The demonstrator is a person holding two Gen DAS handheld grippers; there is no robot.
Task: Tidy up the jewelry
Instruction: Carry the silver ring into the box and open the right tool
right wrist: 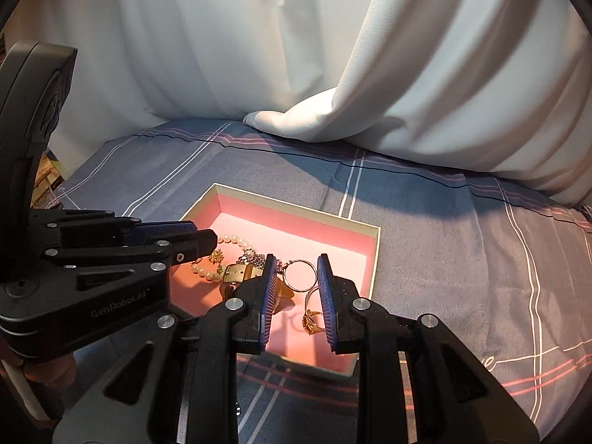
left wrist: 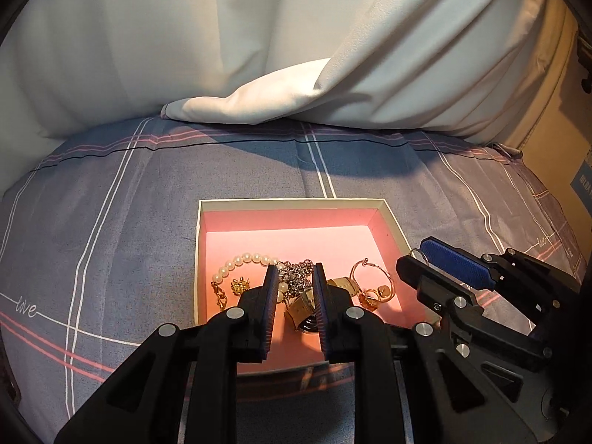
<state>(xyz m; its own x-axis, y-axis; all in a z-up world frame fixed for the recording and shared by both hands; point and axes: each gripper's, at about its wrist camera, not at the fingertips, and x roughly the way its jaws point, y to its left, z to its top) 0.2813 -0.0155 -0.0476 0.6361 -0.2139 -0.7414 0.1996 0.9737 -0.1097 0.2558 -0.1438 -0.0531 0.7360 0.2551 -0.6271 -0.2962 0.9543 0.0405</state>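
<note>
Left gripper: fingers apart, empty, above chain and watch. Right gripper: fingers apart, empty, flanking hoop. Jewelry heaped in pink-lined box, including pearls. Box on plaid sheet.

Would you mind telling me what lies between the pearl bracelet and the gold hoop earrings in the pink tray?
In the left wrist view, a silver chain and a gold watch strap lie heaped between the pearl bracelet and the hoop earrings, partly hidden by the left gripper.
</note>
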